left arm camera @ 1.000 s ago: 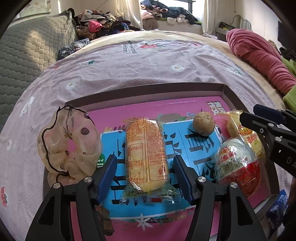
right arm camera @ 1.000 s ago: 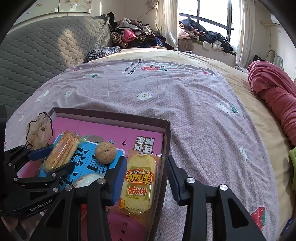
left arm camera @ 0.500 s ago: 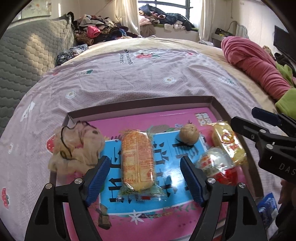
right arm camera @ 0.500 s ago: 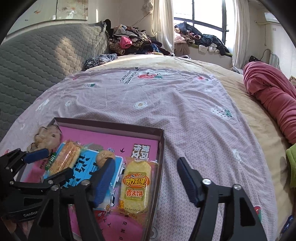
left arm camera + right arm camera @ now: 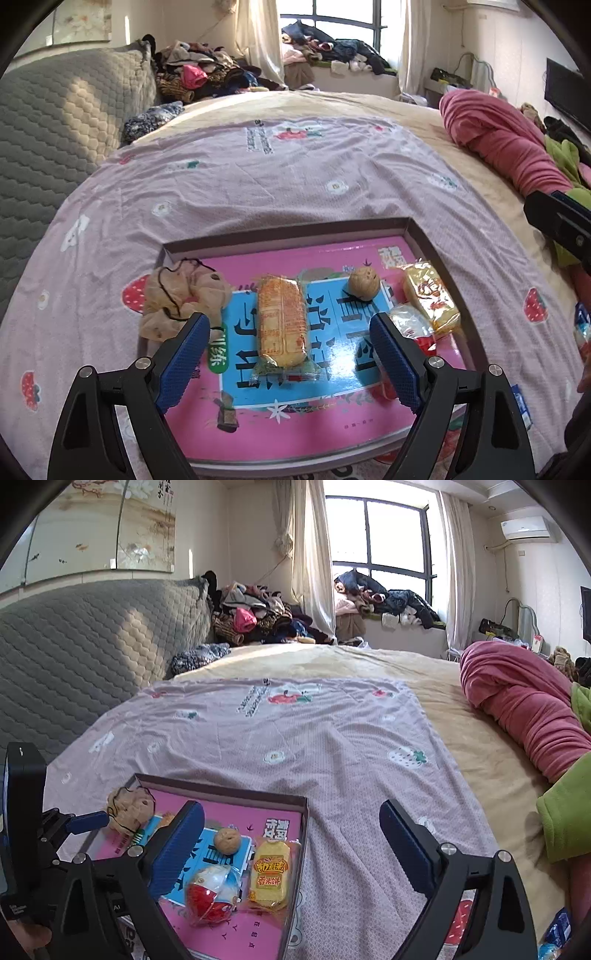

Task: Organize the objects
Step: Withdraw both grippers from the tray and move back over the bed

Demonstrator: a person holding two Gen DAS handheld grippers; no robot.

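A shallow pink box lid (image 5: 295, 233) lies on the bed. In it lie a beige scrunchie (image 5: 181, 295), an orange wrapped snack (image 5: 282, 319), a walnut (image 5: 364, 284), a yellow snack pack (image 5: 430, 295) and a red-and-white egg toy (image 5: 410, 326). My left gripper (image 5: 288, 358) is open and empty, raised above the lid's near half. My right gripper (image 5: 291, 845) is open and empty, raised over the lid's right edge (image 5: 301, 834); the yellow pack (image 5: 269, 875), egg toy (image 5: 210, 890) and walnut (image 5: 228, 841) show below it.
The lid rests on a lilac strawberry-print sheet (image 5: 314, 738) over a wide bed. A grey quilted headboard (image 5: 85, 642) stands at left, a rolled pink blanket (image 5: 524, 701) and green cloth (image 5: 569, 805) at right. Clothes are piled by the window (image 5: 266, 616).
Both grippers have opened wider and pulled up and back from the lid. The orange snack and the yellow pack stay lying in the lid.
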